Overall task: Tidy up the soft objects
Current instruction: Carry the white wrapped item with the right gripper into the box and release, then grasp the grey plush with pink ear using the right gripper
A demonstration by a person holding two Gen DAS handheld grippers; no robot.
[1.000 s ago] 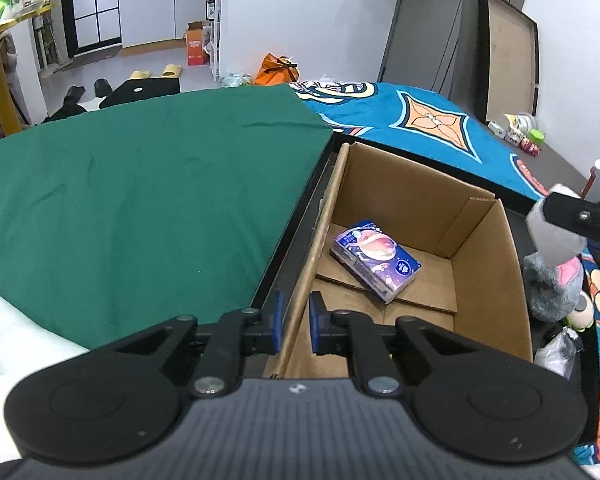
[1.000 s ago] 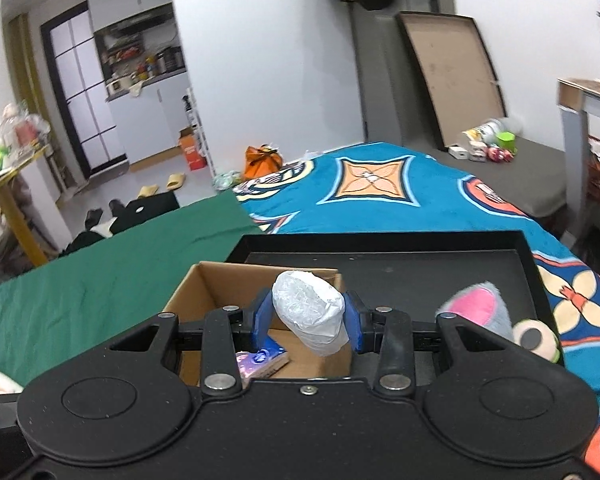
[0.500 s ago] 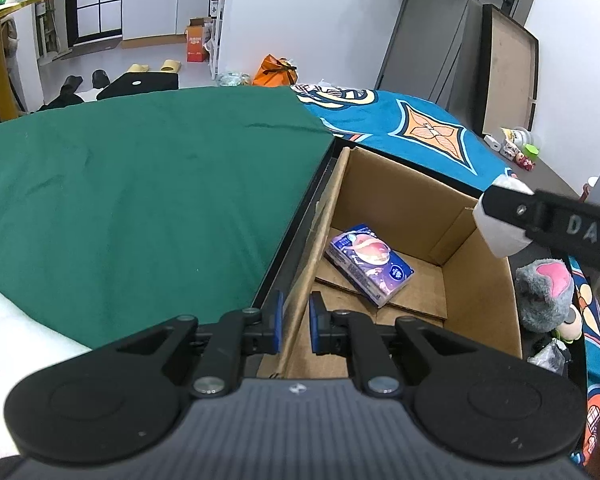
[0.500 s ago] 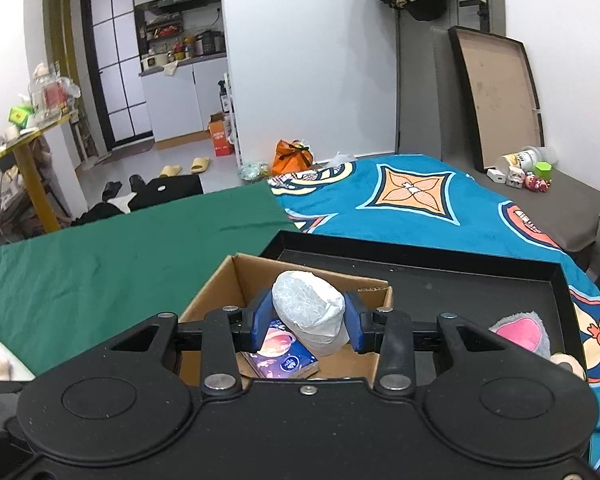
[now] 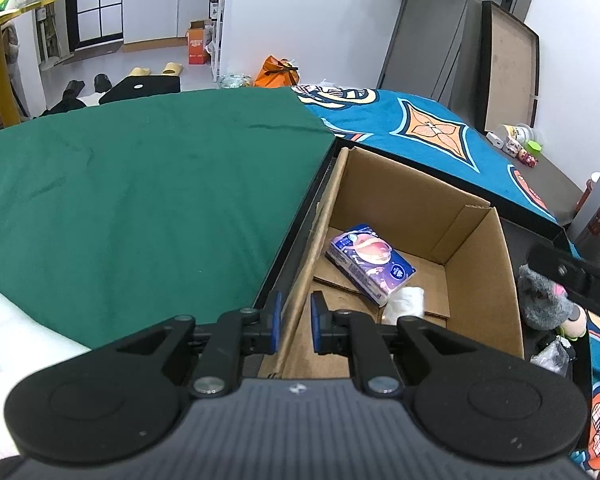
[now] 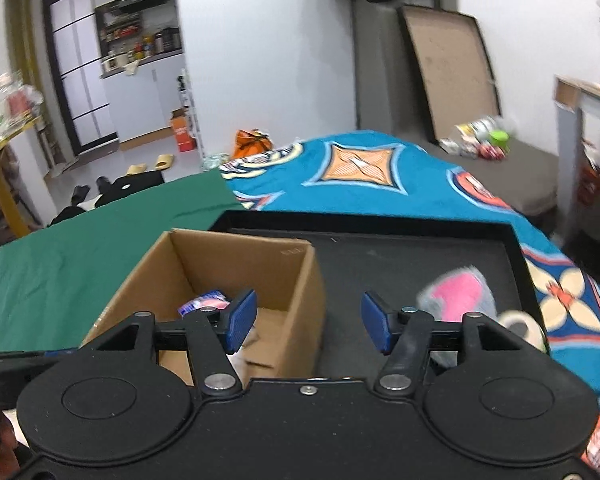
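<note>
Dropped since a second ago: white wad (image 5: 405, 302) now lies in cardboard box (image 5: 476, 264) beside tissue pack (image 5: 370, 262) | left gripper (image 5: 293, 320) pinches box wall | right gripper (image 6: 308, 322) gapes wide, empty | grey plush (image 6: 456, 292) on black tray (image 6: 384, 268).
</note>
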